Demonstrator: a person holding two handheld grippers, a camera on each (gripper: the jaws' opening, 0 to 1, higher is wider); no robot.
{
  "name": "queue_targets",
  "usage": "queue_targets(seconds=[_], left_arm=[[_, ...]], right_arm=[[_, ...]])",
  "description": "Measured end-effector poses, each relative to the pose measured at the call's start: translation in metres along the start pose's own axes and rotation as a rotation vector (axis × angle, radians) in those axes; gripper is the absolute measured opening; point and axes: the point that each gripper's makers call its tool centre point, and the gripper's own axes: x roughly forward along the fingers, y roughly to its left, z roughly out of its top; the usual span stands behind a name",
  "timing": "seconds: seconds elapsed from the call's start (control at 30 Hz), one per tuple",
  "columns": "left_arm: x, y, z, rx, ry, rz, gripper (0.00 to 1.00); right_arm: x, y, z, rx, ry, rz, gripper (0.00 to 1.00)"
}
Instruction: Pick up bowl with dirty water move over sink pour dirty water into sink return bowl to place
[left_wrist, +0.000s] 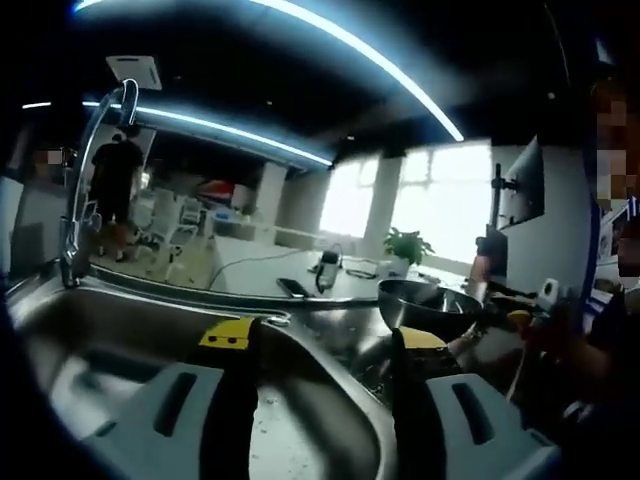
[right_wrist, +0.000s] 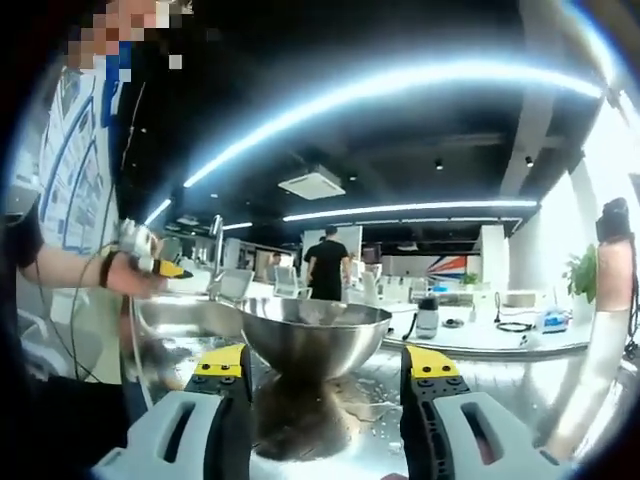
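Note:
A steel bowl (right_wrist: 315, 335) stands upright on the wet steel counter (right_wrist: 500, 385), right in front of my right gripper (right_wrist: 327, 362). That gripper is open, its yellow-tipped jaws spread wider than the bowl's base and not touching it. The bowl's contents are hidden by its wall. In the left gripper view the bowl (left_wrist: 430, 305) sits to the right of the sink (left_wrist: 110, 340). My left gripper (left_wrist: 325, 340) hangs open over the sink's right rim with nothing between its jaws. The right gripper view shows the left gripper (right_wrist: 150, 262) in a person's hand, above the sink (right_wrist: 185, 318).
A tall curved faucet (left_wrist: 85, 170) rises at the sink's far left corner. Behind the counter, a white table (left_wrist: 270, 265) carries cables and a small device. A monitor (left_wrist: 525, 185) and a potted plant (left_wrist: 405, 245) stand on the right. Someone in black (right_wrist: 327, 262) stands far back.

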Motion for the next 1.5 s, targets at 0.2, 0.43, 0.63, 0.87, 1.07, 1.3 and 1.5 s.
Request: queue_targets(seconds=[0.2,0.43,0.63,0.87,1.07,1.3,1.5], left_arm=[[0.011,-0.019,0.01,0.024,-0.017,-0.011,0.51],[0.01,-0.035,0.018,0.048,0.0,-0.035,0.51],[0.017,-0.038,0.023,0.058,0.024,-0.027,0.49],[0.038,-0.053,0.03,0.07,0.068,-0.057,0.45],[0.056,-0.051,0.033,0.079,0.1,-0.051,0.46],[0.073,-0.059,0.029,0.108,0.153,-0.069,0.45],[0.084,-0.074,0.029,0.113,0.184,-0.105,0.39]], right_arm=[[-0.001,0.0,0.0,-0.032,0.004,-0.022,0.51],[-0.004,-0.004,0.004,-0.002,-0.016,-0.026,0.52],[-0.007,-0.002,0.004,0.005,-0.021,-0.014,0.53],[-0.009,-0.002,0.004,0.012,-0.025,-0.006,0.53],[-0.007,-0.001,0.004,-0.008,-0.027,-0.014,0.53],[-0.007,-0.002,0.005,0.005,-0.032,-0.006,0.53],[-0.006,-0.003,0.004,-0.011,-0.031,-0.014,0.53]])
